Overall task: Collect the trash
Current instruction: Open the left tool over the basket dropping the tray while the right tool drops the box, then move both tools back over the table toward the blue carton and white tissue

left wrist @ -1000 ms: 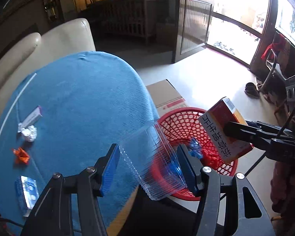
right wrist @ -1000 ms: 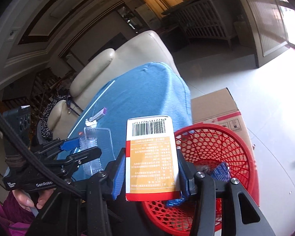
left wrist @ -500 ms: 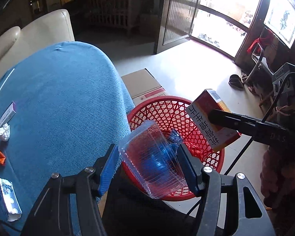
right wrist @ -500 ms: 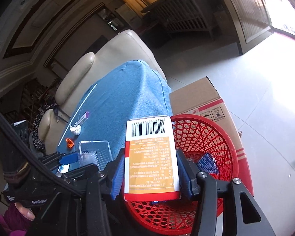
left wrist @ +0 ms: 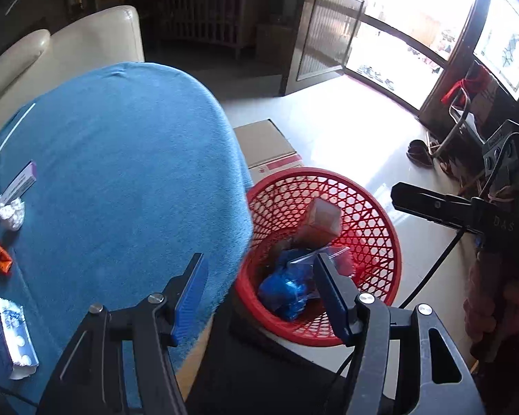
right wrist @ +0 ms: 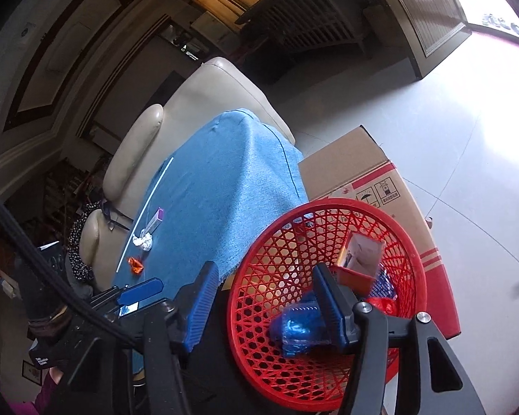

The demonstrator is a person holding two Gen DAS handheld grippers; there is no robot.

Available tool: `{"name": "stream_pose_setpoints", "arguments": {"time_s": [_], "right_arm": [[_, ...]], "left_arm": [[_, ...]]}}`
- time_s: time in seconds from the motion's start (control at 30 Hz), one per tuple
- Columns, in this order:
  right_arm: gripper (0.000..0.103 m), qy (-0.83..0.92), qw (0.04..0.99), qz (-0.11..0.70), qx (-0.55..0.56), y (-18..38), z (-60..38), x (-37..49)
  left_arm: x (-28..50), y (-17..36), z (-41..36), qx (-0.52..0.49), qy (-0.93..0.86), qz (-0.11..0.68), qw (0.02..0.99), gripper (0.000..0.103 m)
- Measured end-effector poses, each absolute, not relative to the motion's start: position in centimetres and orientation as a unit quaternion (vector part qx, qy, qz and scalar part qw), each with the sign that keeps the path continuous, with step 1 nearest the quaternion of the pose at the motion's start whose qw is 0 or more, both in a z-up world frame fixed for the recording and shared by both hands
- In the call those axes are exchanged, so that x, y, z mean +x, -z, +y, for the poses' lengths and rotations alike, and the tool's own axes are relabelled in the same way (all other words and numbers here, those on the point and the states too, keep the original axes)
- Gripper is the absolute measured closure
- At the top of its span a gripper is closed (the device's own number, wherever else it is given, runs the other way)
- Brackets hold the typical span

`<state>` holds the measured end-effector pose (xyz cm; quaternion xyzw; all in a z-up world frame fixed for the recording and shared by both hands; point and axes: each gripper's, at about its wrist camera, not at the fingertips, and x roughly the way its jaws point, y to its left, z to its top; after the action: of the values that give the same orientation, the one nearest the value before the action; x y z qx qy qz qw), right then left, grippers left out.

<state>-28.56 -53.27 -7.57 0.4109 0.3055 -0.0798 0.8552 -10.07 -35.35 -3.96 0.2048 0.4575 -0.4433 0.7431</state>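
The red mesh basket [left wrist: 373, 214] stands on the floor beside the blue-covered table [left wrist: 121, 173]; it also shows in the right wrist view [right wrist: 328, 207]. Inside lie an orange carton [left wrist: 320, 223], a clear plastic tray [left wrist: 323, 253] and blue wrappers [left wrist: 287, 290]. My left gripper [left wrist: 263, 297] is open and empty above the basket's near rim. My right gripper [right wrist: 264, 306] is open and empty over the basket. The carton [right wrist: 361, 259] stands on end in the basket. On the table remain a purple-tipped box [left wrist: 19, 184], a white paper ball [left wrist: 10, 210], an orange wrapper [left wrist: 0, 257] and a pill blister [left wrist: 14, 337].
A cardboard box [left wrist: 270, 148] sits on the floor behind the basket. A cream armchair [left wrist: 69, 52] stands behind the table. A white straw [right wrist: 145, 212] lies along the table's far edge. Shoes and a metal frame [left wrist: 443, 145] are by the bright doorway.
Both grippers opened. The clear plastic tray dropped from the left gripper and the orange carton dropped from the right gripper into the red basket.
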Motion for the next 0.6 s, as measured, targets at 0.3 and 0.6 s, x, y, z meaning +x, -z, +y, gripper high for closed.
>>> {"name": "stream_pose_setpoints", "arguments": {"time_s": [0.3, 0.6], "right_arm": [[0.043, 0.051, 0.860, 0.312, 0.400, 6.8, -51.4, -26.3], [0.043, -0.002, 0.868, 0.331, 0.369, 5.2, -47.2, -22.0]], "left_arm": [[-7.9, 3.0, -28.5, 0.203, 0.350, 0.446, 0.798, 0.039], [-4.8, 2.1, -18.8, 0.166, 0.232, 0.440, 0.852, 0.039]]}}
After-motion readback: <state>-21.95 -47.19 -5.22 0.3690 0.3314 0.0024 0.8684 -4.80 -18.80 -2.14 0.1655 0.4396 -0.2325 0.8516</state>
